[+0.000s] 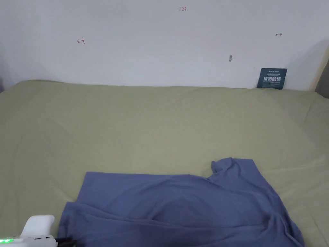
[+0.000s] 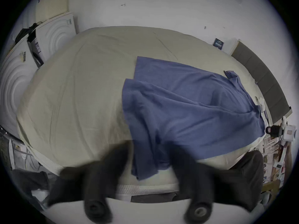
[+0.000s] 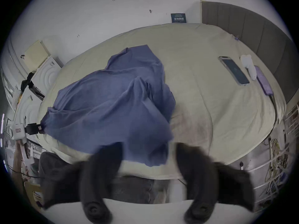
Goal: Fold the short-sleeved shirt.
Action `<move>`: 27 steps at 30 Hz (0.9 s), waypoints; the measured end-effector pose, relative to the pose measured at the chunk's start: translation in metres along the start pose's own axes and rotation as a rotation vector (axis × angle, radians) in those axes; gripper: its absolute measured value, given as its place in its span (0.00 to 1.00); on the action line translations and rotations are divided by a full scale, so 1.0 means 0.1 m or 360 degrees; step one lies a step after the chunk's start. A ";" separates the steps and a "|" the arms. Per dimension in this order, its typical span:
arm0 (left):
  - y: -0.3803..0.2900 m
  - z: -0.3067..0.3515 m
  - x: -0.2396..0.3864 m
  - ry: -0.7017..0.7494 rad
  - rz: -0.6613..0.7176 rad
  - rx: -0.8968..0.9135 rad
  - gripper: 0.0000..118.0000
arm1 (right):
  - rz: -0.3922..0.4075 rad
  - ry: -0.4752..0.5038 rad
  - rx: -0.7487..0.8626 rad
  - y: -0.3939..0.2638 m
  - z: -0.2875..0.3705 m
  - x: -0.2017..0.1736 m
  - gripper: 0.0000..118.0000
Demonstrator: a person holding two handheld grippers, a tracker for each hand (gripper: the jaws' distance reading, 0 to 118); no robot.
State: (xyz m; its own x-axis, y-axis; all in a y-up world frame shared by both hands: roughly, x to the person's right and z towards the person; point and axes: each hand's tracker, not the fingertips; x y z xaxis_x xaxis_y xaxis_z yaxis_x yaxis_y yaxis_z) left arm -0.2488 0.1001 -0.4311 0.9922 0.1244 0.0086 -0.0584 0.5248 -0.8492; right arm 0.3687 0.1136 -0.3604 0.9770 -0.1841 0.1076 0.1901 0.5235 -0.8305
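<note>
"Two grippers, one shirt. Start at the left, please."

"My left gripper [image 1: 66,240] sits at the near left corner in the head view, with a green light on its white body. In the right gripper view the left gripper [image 3: 34,129] touches the bunched left end of the blue short-sleeved shirt [image 3: 113,106]. In its own view the jaws are blurred and stand apart, with a fold of cloth hanging between them. Whether they press on it, I cannot tell."

"And the shirt itself?"

"It lies rumpled on the near half of the pale green bed sheet [image 1: 144,128], and its near edge drapes over the side of the bed. One sleeve [image 1: 225,167] sticks up toward the wall (creased, not flat)."

"The right side?"

"From the left gripper view, my right gripper [image 2: 271,130] is at the shirt's right end, touching the cloth. Its own view is as blurred as the left one: dark jaws apart, shirt edge between them, grip unclear. Well to the right of the shirt, near the grey headboard [image 3: 250,33], lie a phone [image 3: 234,70], a white object [image 3: 247,65] and a purple device [image 3: 263,82], side by side."
</note>
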 end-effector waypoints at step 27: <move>1.43 -0.53 0.44 0.0229 -0.0050 0.0486 0.00 | 0.0160 -0.0194 0.0829 1.02 -0.19 -0.59 0.01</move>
State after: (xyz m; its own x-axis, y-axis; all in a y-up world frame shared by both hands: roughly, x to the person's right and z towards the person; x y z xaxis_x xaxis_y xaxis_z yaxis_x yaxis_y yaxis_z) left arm -0.2079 0.1358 -0.5805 0.9981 -0.0046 -0.0607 -0.0361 0.7574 -0.6519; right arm 0.3282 0.1617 -0.4619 0.9911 -0.0302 0.1298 0.0874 0.8823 -0.4625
